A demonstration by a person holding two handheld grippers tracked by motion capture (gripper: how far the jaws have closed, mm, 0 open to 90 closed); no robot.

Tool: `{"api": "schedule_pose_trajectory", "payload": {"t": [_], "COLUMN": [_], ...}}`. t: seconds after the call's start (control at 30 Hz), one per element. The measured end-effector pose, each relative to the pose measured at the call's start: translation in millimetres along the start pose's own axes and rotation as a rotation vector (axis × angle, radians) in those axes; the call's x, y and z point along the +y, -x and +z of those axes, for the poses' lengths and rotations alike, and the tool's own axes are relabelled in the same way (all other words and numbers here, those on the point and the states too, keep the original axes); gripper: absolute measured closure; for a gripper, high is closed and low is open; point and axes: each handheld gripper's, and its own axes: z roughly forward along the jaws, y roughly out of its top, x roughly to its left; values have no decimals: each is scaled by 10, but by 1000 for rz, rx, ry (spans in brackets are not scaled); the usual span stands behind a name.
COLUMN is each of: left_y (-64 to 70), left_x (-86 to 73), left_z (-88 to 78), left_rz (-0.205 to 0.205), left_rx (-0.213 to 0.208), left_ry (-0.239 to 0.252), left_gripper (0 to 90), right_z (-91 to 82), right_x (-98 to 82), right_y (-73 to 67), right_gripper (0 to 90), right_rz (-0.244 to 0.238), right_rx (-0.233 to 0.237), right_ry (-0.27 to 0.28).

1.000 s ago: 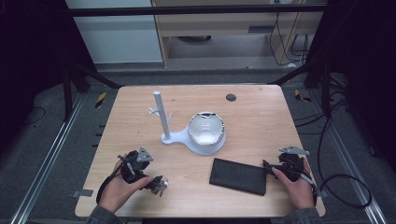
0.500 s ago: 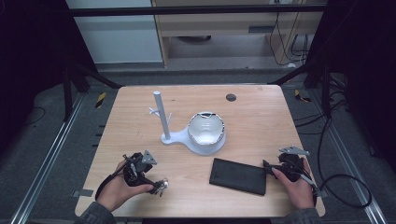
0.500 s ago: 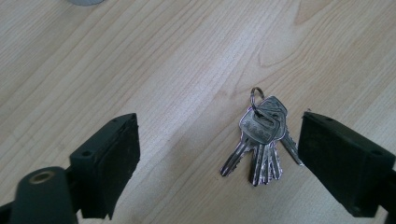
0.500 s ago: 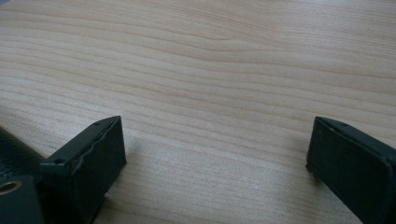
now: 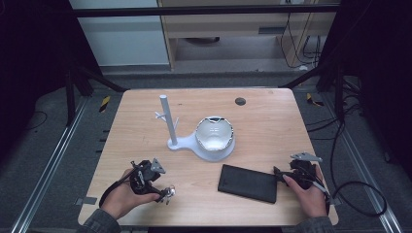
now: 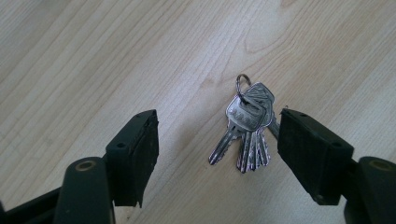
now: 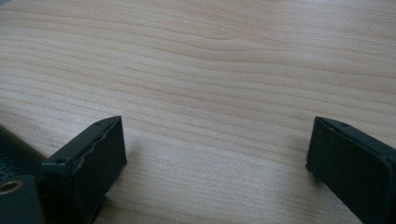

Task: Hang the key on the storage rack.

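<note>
**One bunch of keys, not yet gripped**

One bunch of keys (image 6: 246, 128) lies flat on the table (image 5: 272, 116) near its front left corner, ring pointing away from me, blades towards me. I judge this to be the grasp step: my left gripper (image 6: 217, 140) is set down around the keys and its jaws have just been closing, with the bunch between them. It lies off centre, touching or nearly touching the right-hand pad while the other pad stands well apart over bare wood, so nothing is held. Next I need to close until both pads pinch the heads, then lift. My right gripper (image 7: 215, 154) rests open by the front right corner, beside the black case (image 5: 248, 183).
</note>
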Motion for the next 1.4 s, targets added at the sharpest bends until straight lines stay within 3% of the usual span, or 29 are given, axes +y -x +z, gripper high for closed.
{"api": "schedule_pose_trajectory", "payload": {"t": [0.17,0.33,0.53,0.63,0.73,1.13,1.27,1.4], "left_y": [-23,-11,19,56,93,91,77,51], "left_x": [10,61,51,10,-14,-23,-21,-31], "left_z": [-2,24,140,174,195,252,256,249], "left_rz": [-4,21,50,44,57,53,34,30], "left_rx": [-6,-9,-46,-70,-43,-37,-67,-113], "left_ry": [-7,-14,-57,-61,-80,-88,-90,-101], "left_gripper": [369,437,456,456,446,525,556,654], "right_z": [0,-2,-4,-9,-9,-11,-12,-12], "right_x": [0,-1,-3,-8,-8,-9,-10,-11], "right_y": [0,0,-1,-4,-4,-6,-6,-6], "right_gripper": [48,48,49,49,49,49,49,49], "right_rz": [0,0,0,0,0,2,2,2], "right_rx": [0,1,1,1,1,3,2,2], "right_ry": [0,0,0,-1,-1,0,0,0]}}
